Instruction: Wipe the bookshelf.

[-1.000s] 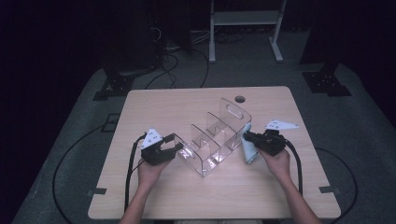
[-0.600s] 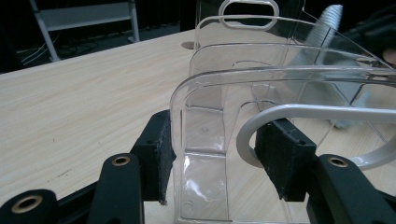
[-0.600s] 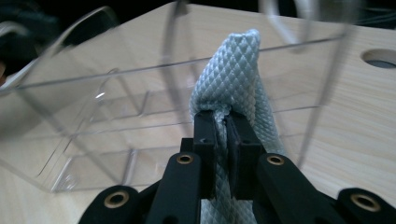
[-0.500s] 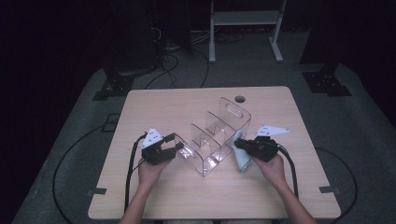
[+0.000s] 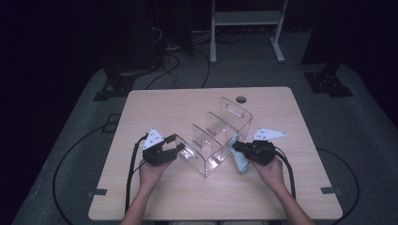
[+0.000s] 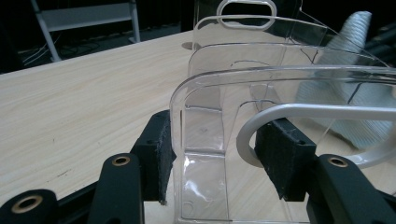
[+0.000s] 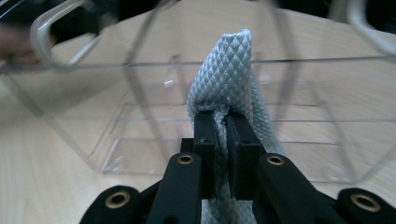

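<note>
A clear plastic organizer (image 5: 213, 140) with several compartments lies slantwise on the middle of the wooden table (image 5: 155, 108). My left gripper (image 5: 178, 150) holds its near-left end; in the left gripper view the pads (image 6: 161, 158) press the organizer's end wall (image 6: 201, 140) from both sides. My right gripper (image 5: 236, 147) is shut on a folded light-blue cloth (image 5: 240, 161) and holds it against the organizer's right side wall. In the right gripper view the cloth (image 7: 229, 70) stands up between the shut jaws (image 7: 223, 126), right in front of the clear wall (image 7: 140, 116). The cloth (image 6: 345, 56) also shows through the plastic.
A small round hole (image 5: 241, 99) sits at the table's far edge, just behind the organizer. A white metal frame (image 5: 244, 18) and black stand bases (image 5: 328, 82) are on the floor beyond. Cables (image 5: 136, 168) trail from both grippers over the front edge.
My right gripper has moved left with the cloth, from beside the organizer to against its side wall. The left gripper and the organizer have stayed put.
</note>
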`<state>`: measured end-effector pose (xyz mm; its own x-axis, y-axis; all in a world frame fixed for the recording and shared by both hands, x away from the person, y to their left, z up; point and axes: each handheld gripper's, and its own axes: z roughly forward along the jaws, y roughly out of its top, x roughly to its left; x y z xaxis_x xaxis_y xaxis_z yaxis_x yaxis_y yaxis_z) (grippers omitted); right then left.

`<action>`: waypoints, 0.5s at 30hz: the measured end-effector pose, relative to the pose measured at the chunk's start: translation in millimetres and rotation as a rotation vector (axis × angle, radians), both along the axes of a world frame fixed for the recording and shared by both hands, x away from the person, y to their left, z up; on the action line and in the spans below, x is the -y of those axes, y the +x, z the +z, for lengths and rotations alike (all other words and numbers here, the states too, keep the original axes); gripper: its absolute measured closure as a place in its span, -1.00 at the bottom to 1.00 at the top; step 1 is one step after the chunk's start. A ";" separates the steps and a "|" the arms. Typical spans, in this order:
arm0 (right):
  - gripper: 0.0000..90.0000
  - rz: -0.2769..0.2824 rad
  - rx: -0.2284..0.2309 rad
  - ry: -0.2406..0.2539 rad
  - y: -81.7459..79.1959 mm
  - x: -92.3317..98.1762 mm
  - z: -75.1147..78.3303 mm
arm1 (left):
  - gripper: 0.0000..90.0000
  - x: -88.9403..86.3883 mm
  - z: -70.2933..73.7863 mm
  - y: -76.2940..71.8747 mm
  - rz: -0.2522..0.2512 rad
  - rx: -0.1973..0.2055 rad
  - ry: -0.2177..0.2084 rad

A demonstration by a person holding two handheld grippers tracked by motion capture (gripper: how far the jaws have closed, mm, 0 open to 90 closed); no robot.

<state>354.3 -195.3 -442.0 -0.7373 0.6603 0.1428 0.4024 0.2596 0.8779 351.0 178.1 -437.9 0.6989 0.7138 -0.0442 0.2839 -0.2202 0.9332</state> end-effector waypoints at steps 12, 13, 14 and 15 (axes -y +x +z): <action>0.85 -0.007 -0.014 0.037 -4.5 -2.4 -1.4 | 0.04 -0.7 -0.5 -0.6 -0.002 0.001 -0.002; 0.85 -0.021 -0.020 0.050 -2.4 -0.3 -2.5 | 0.04 0.4 -0.7 -0.8 0.002 0.004 -0.003; 0.84 -0.020 -0.025 0.056 -3.0 -1.5 -3.0 | 0.04 0.4 -0.7 -0.8 0.002 0.004 -0.003; 0.84 -0.014 -0.011 0.042 -6.0 -5.3 -3.0 | 0.04 0.0 -0.6 -1.1 0.002 0.005 0.001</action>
